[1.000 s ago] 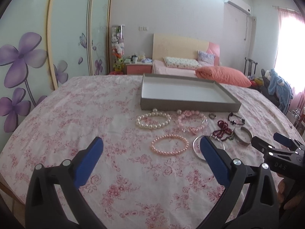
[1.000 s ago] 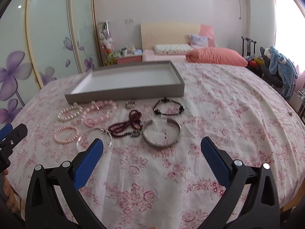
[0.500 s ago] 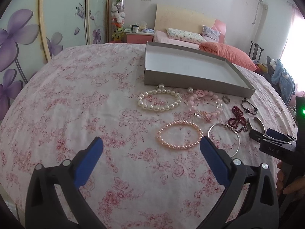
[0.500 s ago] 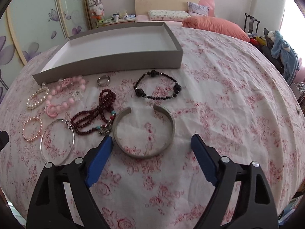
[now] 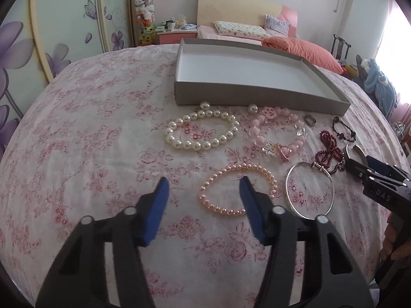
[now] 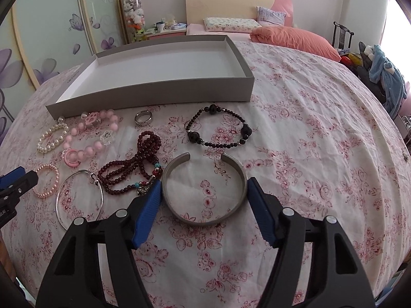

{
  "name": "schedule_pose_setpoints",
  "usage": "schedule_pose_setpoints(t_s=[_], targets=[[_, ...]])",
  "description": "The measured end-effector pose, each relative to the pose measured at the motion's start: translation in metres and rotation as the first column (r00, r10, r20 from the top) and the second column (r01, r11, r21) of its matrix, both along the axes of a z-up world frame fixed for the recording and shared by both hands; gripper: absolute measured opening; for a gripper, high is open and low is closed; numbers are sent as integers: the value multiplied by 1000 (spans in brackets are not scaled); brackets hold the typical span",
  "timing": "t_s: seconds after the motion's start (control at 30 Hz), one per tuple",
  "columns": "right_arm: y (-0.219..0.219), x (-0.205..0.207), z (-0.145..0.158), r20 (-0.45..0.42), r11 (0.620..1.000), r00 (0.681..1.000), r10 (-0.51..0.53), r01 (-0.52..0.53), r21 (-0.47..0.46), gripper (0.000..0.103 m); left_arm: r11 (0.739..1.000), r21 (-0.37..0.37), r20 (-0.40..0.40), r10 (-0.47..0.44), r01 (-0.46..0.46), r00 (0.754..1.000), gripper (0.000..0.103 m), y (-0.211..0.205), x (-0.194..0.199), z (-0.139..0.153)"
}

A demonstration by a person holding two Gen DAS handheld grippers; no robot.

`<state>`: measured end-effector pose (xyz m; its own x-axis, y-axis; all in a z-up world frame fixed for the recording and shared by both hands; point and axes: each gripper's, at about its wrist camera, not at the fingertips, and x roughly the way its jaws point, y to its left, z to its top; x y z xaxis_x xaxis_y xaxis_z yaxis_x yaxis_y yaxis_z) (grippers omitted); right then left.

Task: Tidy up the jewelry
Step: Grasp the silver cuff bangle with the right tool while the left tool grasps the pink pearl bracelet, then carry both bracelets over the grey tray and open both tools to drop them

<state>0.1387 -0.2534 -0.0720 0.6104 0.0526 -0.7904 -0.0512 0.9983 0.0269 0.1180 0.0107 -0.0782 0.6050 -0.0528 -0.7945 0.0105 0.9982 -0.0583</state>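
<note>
From the left wrist, the left gripper (image 5: 204, 182) stands apart at lower centre, one blue pad over the pink pearl bracelet (image 5: 236, 189) (grasping nothing). The grey tray (image 5: 257, 95) sits upper centre.

From the right wrist, the right gripper (image 6: 204, 183) straddles the silver cuff (image 6: 204, 192) at centre, pads just beside it, unclamped.
</note>
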Motion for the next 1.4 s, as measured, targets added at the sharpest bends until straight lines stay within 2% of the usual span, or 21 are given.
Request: schedule_pose_setpoints(t_s=[0.13, 0.3, 0.4, 0.47, 0.9, 1.17, 1.4], targets=[[1, 2, 1, 2, 1000, 1000, -1, 1, 4, 67, 1000, 26, 0, -17, 17, 1000, 34, -4, 1, -3], [-3, 3, 3, 6, 1000, 1000, -7, 7, 26, 67, 999, 24, 3, -29, 29, 1000, 14, -5, 0, -2], [-7, 2, 3, 11, 999, 1000, -15, 14, 43, 67, 999, 12, 5, -33, 33, 999, 13, -4, -1, 0], [-9, 1, 5, 20, 999, 1000, -16, 15, 53, 67, 999, 8, 12, -31, 31, 999, 8, -3, -2, 1], [-10, -9, 25, 122, 998, 993, -3, -4, 57, 67, 1000, -16, 125, -1, 3, 992, 8, 9, -15, 31], [-3, -13, 46, 213, 997, 977, 28, -43, 66, 67, 998, -62, 211, -9, 23, 977, 8, 8, -23, 57], [2, -6, 60, 261, 996, 964, 41, -62, 70, 67, 997, -68, 257, -9, 28, 966, 8, 3, -14, 75]])
